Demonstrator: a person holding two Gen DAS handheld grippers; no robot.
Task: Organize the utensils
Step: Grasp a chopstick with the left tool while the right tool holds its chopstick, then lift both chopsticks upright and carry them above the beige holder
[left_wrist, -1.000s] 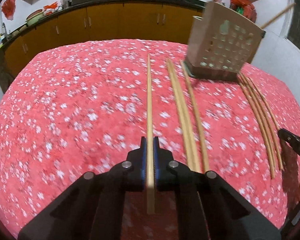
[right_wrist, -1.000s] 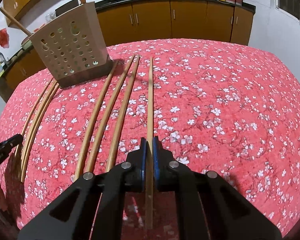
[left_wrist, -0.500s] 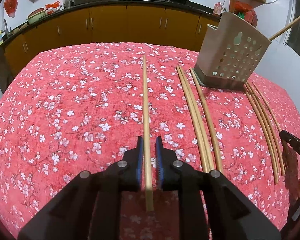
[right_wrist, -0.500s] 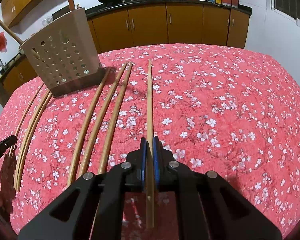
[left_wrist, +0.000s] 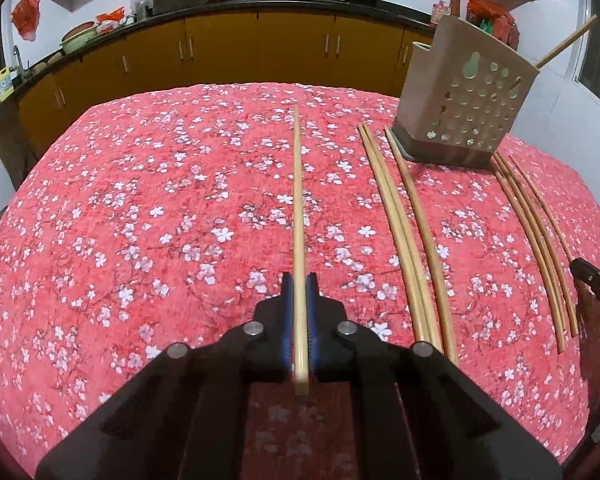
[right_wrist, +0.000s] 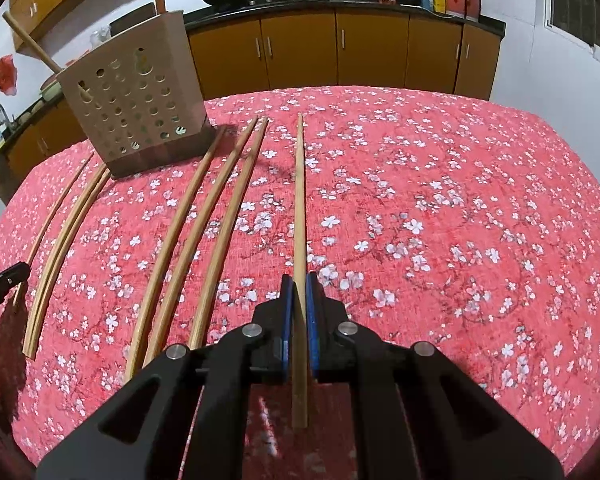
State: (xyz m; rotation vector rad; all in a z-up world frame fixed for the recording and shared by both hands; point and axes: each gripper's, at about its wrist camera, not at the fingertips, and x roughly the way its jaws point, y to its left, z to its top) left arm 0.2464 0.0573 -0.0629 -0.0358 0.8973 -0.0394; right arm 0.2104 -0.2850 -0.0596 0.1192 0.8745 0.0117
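Left wrist view: the left gripper (left_wrist: 299, 280) pinches a chopstick (left_wrist: 297, 200) pointing away over the floral tablecloth (left_wrist: 140, 220). The perforated utensil holder (left_wrist: 466, 100) stands far right; the next move is likely to carry the chopstick there.

Right wrist view: the right gripper (right_wrist: 299, 280) clamps a second chopstick (right_wrist: 299, 208); the holder (right_wrist: 136, 104) stands far left, loose chopsticks (right_wrist: 196, 240) between. Open cloth lies right.

The left hand-held gripper (left_wrist: 300, 280) and right hand-held gripper (right_wrist: 299, 278) each point forward, jaws nearly closed, slightly parted.
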